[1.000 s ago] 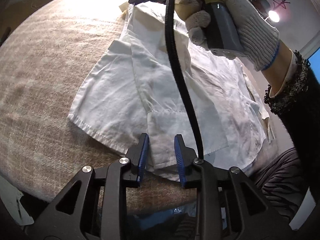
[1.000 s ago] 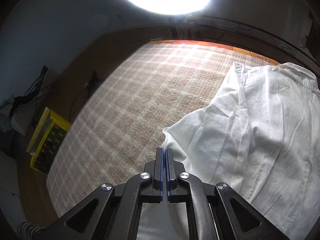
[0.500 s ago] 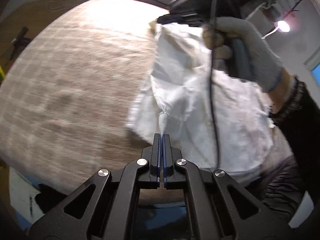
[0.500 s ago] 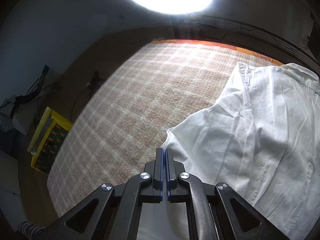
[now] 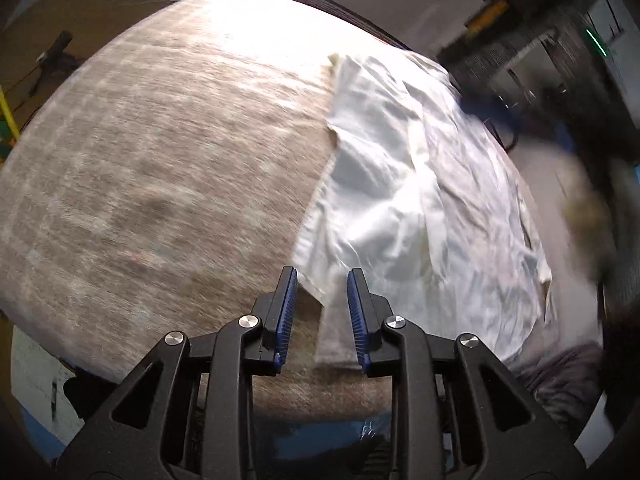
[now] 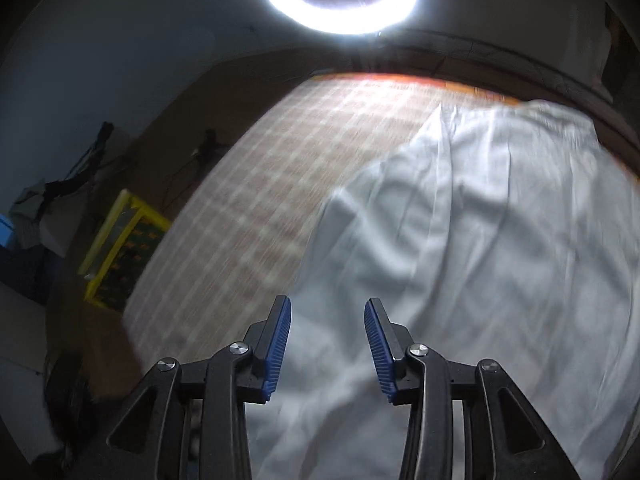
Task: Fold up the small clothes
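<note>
Crumpled white cotton shirt [image 5: 420, 200] lay lengthwise away across checked beige blanket [image 5: 160, 168]; left gripper [image 5: 322, 312] and right gripper [image 6: 327, 344] hovered low, jaws spread, empty.

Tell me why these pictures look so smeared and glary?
Left wrist view: motion blur smears the rug and white shirt, and glare washes out the rug's far end. Right wrist view: the ring lamp flares overhead, the shirt blurs; fisheye bends both.
</note>
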`<state>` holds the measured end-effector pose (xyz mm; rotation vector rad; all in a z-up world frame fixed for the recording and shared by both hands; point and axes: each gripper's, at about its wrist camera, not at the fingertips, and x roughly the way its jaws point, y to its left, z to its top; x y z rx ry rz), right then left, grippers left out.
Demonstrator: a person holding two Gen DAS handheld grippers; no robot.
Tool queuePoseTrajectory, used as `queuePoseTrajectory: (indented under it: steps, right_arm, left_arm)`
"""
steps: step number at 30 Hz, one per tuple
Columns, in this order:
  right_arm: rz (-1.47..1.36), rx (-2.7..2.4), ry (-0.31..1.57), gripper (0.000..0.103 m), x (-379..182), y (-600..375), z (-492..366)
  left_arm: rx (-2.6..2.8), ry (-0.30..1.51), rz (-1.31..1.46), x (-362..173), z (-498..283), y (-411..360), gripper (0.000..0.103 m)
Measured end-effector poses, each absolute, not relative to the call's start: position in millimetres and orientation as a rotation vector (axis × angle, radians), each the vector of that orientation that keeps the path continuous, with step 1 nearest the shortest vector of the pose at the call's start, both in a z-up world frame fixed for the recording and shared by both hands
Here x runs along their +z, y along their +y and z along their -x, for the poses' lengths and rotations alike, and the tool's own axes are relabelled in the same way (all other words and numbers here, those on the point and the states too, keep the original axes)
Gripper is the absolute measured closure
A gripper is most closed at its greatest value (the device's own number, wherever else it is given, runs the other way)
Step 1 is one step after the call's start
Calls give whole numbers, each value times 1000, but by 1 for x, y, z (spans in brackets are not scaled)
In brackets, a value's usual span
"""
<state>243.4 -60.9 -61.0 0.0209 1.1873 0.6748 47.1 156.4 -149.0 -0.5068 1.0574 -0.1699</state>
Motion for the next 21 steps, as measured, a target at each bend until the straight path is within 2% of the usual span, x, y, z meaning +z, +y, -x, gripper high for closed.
queuePoseTrajectory:
  steps: [6,10,17,18,20,21]
  right_arm:
    - [-17,725,1318,62,-82,-78,-158]
    - [19,710,1396,58,-113,-71,-128]
    - [130,699,1386,58,-122,-52,-102]
    - [149,692,1392,60,-125,-49,-102]
    - [130,698,1403,85,-130,-49,-104]
    - [89,719,1412,89,-132,-50,-106]
  left_arm:
    - [-150,1071,493,-143,-63,171,78]
    - [-136,1076,517,-146,-67,174,79]
    - [-146,1058,503,-141,-64,168,79]
    - [-145,1057,504,-141,-64,168,79]
    - [-146,1048,495,-139,-63,167,79]
    - [-144,1043,483,-137,-63,166,79]
